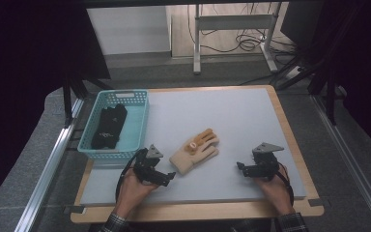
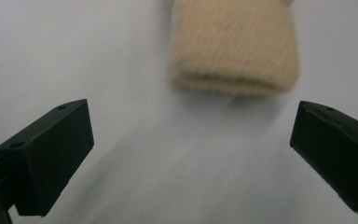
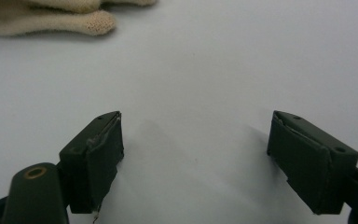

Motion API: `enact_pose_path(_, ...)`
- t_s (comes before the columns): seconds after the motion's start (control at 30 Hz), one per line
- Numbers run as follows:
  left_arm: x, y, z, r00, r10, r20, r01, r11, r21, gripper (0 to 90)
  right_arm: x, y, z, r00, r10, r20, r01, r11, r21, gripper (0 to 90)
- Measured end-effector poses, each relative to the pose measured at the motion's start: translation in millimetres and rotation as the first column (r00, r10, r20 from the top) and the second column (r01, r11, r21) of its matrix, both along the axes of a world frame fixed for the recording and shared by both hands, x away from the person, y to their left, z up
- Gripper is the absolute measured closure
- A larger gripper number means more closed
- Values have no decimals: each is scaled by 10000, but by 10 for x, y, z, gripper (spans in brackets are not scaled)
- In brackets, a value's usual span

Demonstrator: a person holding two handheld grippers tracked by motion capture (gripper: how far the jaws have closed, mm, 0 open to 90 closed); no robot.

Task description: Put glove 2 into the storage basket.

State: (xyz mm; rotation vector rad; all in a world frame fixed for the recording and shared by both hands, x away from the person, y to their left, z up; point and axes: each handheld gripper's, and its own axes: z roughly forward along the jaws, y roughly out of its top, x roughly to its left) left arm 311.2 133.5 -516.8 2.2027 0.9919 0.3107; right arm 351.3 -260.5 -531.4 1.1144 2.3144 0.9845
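A cream knitted glove [image 1: 195, 150] lies flat on the grey mat [image 1: 222, 116], fingers pointing up and to the right, cuff toward the front left. My left gripper [image 1: 170, 176] stands open just left of the cuff; its view has the cuff [image 2: 233, 51] ahead between the wide-apart jaws, untouched. My right gripper [image 1: 242, 168] is open on the mat to the right of the glove, jaws pointing left. In its view a glove fingertip [image 3: 98, 21] lies at the top left, well clear of the empty jaws [image 3: 196, 154].
A teal plastic basket [image 1: 140, 126] stands at the mat's left edge with black gloves [image 1: 108, 126] inside. The mat lies on a wooden board [image 1: 299, 159]. Beyond the table are a white desk frame [image 1: 234, 29] and floor cables.
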Motion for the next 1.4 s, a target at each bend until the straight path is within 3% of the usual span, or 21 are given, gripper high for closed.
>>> enact_pose_path(0.27,319,-305,188,9986,-511,-99,509,9985,-185,0,0,-1,0,10000,6,3,-6,10000,5,180)
enact_pose_path(0.47,562,-526,236,9968,-780,-191,783,9968,182,0,0,-1,0,10000,13,-1,-13,10000,2,179)
enact_pose_path(0.57,731,-657,213,9932,-1057,-491,1074,9937,326,0,0,-2,0,10000,20,-4,-20,10000,10,179)
enact_pose_path(0.67,808,-714,182,9905,-1178,-707,1206,9921,359,0,0,-1,0,10000,15,-8,-15,10000,11,179)
enact_pose_path(0.77,902,-796,105,9817,-1465,-1220,1479,9890,26,0,0,-2,-1,10000,22,-4,-22,10000,9,178)
enact_pose_path(0.87,901,-866,59,9730,-1759,-1496,1775,9841,-22,0,0,-1,-1,10000,22,-5,-22,10000,9,178)
enact_pose_path(1.0,853,-958,3,9673,-1977,-1590,2062,9777,391,0,-1,-1,-1,10000,13,5,-13,10000,-3,178)
enact_pose_path(1.1,823,-1012,-45,9689,-2000,-1459,2157,9712,1011,0,-1,0,-1,10000,16,10,-16,10000,-13,177)
enact_pose_path(1.2,818,-1043,-92,9754,-1761,-1327,1966,9670,1618,14,-2,0,-1,10000,16,8,-16,10000,-17,177)
enact_pose_path(1.27,818,-1030,-76,9788,-1668,-1185,1840,9709,1532,42,-2,1,-1,10000,20,12,-20,10000,-22,177)
enact_pose_path(1.4,810,-1008,-33,9795,-1671,-1126,1831,9714,1513,225,-2,2,-1,10000,18,13,-18,10000,-30,177)
